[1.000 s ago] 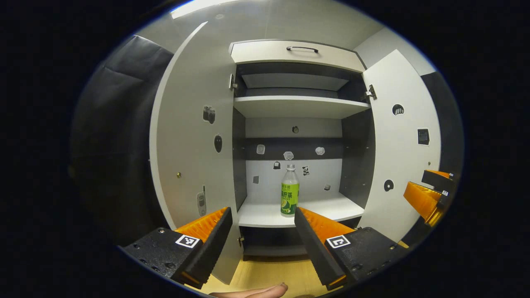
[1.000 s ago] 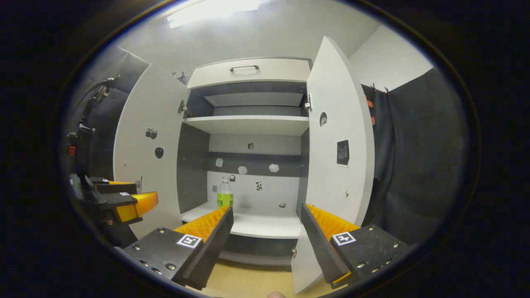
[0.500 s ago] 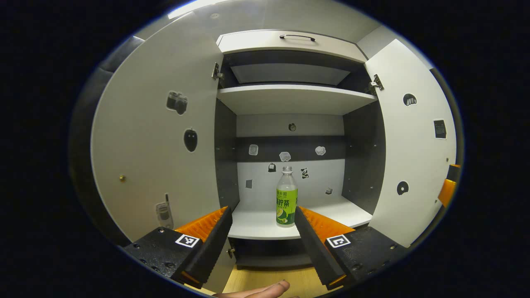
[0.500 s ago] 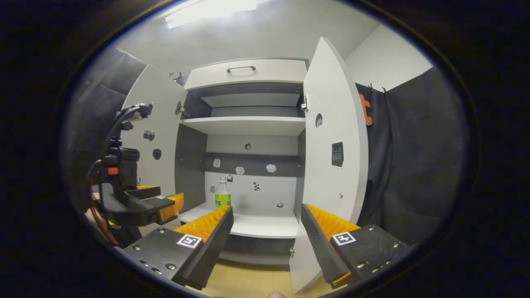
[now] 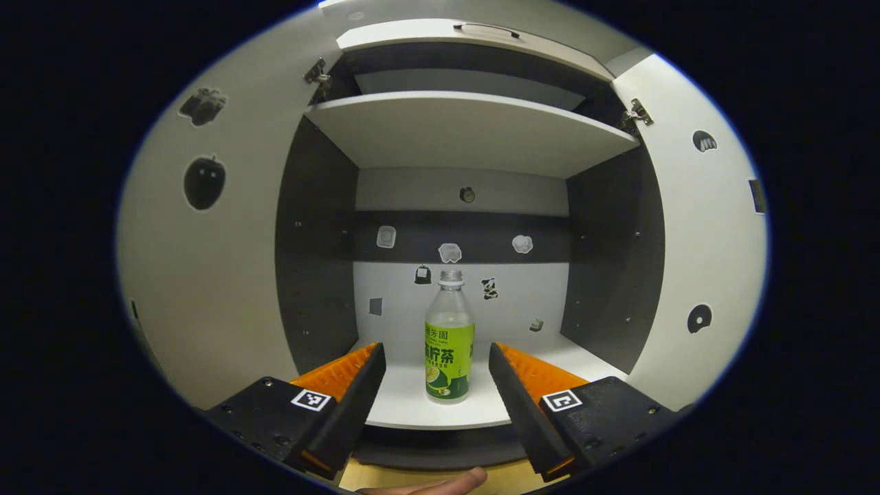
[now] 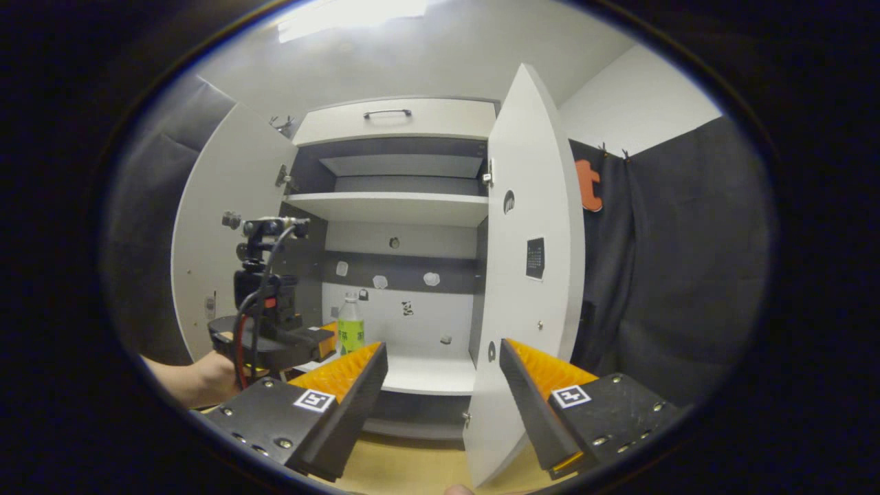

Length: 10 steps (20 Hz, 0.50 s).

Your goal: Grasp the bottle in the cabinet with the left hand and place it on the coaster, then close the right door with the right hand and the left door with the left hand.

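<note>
A clear bottle (image 5: 449, 338) with a green label and a pale cap stands upright on the cabinet's lower shelf (image 5: 426, 405). My left gripper (image 5: 435, 371) is open in front of it, fingers to either side and short of touching. In the right gripper view the same bottle (image 6: 350, 328) stands on the shelf, with the left gripper (image 6: 313, 340) and the hand holding it reaching in toward it. My right gripper (image 6: 443, 375) is open and empty, held back from the cabinet, close to the right door's edge (image 6: 529, 275). Both doors stand open.
The left door (image 5: 206, 240) and right door (image 5: 708, 227) flank the opening. An upper shelf (image 5: 467, 130) runs overhead, with a drawer (image 6: 395, 118) on top. Small stickers dot the back wall and doors. A wooden floor (image 6: 412, 467) lies below; black cloth (image 6: 674, 275) hangs at the right.
My left gripper has moved forward toward the cabinet, so the bottle now sits larger and between its open fingers. The right gripper has shifted slightly; its fingers stay open.
</note>
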Each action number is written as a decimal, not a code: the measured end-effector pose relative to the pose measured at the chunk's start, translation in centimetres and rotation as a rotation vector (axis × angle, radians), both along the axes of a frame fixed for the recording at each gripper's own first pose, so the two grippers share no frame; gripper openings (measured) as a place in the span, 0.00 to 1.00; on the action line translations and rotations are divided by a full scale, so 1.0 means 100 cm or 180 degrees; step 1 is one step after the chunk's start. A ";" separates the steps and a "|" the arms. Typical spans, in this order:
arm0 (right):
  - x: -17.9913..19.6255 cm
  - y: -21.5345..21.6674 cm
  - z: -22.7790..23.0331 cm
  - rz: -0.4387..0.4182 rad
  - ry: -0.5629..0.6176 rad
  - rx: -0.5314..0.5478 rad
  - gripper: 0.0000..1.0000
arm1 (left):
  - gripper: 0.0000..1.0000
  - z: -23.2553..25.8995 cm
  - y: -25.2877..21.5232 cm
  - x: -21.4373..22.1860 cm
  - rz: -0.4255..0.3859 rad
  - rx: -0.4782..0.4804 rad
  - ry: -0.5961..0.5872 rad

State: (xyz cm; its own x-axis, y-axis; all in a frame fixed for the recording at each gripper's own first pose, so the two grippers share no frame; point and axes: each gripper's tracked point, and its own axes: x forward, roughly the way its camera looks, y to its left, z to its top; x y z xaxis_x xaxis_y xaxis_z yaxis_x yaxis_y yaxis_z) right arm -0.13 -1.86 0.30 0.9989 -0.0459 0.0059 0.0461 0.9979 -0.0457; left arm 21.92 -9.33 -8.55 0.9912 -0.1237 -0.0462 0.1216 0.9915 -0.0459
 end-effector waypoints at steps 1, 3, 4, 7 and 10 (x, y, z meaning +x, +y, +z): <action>0.001 0.000 -0.001 -0.0016 0.0017 -0.0020 0.99 | 0.96 -0.004 -0.003 0.009 -0.0014 0.0002 0.0007; 0.001 -0.002 -0.004 -0.0041 0.0058 -0.0063 0.99 | 0.96 -0.010 -0.010 0.026 -0.0048 0.0038 0.0006; 0.001 -0.003 -0.006 -0.0046 0.0080 -0.0074 0.99 | 0.96 -0.011 -0.013 0.032 -0.0070 0.0061 -0.0008; 0.000 -0.003 -0.008 -0.0057 0.0108 -0.0085 0.99 | 0.95 -0.017 -0.019 0.052 -0.0089 0.0067 -0.0001; -0.003 -0.005 -0.010 -0.0070 0.0132 -0.0119 0.99 | 0.96 -0.023 -0.016 0.069 -0.0027 0.0039 0.0041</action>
